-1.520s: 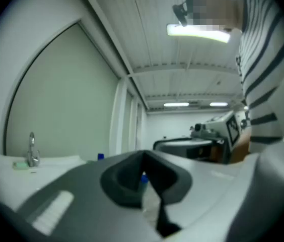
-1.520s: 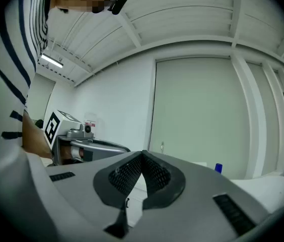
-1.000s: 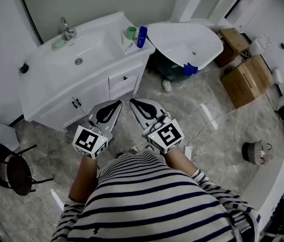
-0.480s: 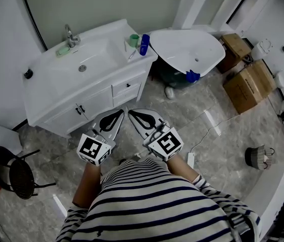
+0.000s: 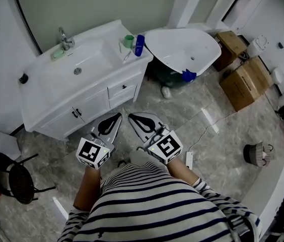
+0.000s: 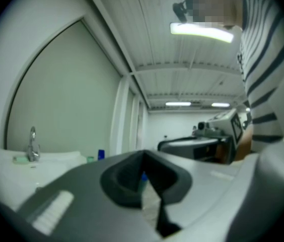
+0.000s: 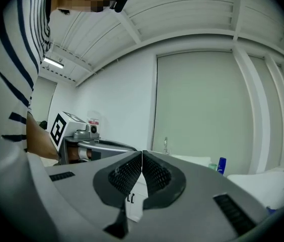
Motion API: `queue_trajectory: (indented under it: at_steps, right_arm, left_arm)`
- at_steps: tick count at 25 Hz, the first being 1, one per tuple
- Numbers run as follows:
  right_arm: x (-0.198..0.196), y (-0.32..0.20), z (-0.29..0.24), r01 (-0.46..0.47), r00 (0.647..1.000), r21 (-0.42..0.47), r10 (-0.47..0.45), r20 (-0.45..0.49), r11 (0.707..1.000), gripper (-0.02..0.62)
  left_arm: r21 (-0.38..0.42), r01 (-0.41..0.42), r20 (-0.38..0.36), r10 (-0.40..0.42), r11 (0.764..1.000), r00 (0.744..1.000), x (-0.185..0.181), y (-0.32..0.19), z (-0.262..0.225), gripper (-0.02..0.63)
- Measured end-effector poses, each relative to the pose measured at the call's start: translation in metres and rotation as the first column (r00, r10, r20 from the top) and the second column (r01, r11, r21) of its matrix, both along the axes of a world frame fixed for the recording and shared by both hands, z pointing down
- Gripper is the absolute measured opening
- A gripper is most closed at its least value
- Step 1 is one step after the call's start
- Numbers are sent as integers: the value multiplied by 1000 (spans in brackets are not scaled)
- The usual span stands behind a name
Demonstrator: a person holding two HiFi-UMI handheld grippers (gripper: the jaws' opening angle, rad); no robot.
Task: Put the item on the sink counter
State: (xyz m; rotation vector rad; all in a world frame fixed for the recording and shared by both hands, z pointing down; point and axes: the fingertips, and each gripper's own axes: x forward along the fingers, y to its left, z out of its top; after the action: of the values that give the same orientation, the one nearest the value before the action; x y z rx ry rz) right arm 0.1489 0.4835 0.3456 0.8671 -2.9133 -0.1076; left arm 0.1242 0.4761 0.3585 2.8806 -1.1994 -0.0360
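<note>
Left gripper point(image 5: 116, 116) and right gripper point(image 5: 131, 116) both closed, empty; the small blue floor object point(image 5: 188, 75), probably light, rigid and smooth, should be gripped across its middle.

Head camera drifted: vanity point(image 5: 46, 92) and chair point(image 5: 11, 183) sit a little lower in frame than a second ago. Left gripper point(image 5: 117, 117) and right gripper point(image 5: 131, 117) are also lower, closer to the striped shirt point(image 5: 152, 205). Left one edged slightly right, toward the other.

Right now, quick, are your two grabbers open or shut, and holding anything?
Left gripper: shut, holding nothing.
Right gripper: shut, holding nothing.
</note>
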Motion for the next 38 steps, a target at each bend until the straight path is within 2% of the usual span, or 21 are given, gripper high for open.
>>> queue_trajectory:
  at_steps: [9,19,26,38]
  right_arm:
    - [18,-56,8,-1,1000,-22,1,-7,1000,8]
    - [34,-140,-3,60,998,-6,-60,-24,998,8]
    - [56,-173,-7,98,995,-25,-98,-11,995,8]
    - [72,-222,-2,85,996,-22,-85,-14,996,8]
  left_arm:
    - [-22,1,3,-1,1000,1000,15,-49,3,6]
    - [-20,20,27,-20,1000,999,43,-139,-6,6]
    - [-30,43,38,-42,999,998,67,-173,-7,6]
    - [-11,76,29,-76,997,997,65,-220,-6,6]
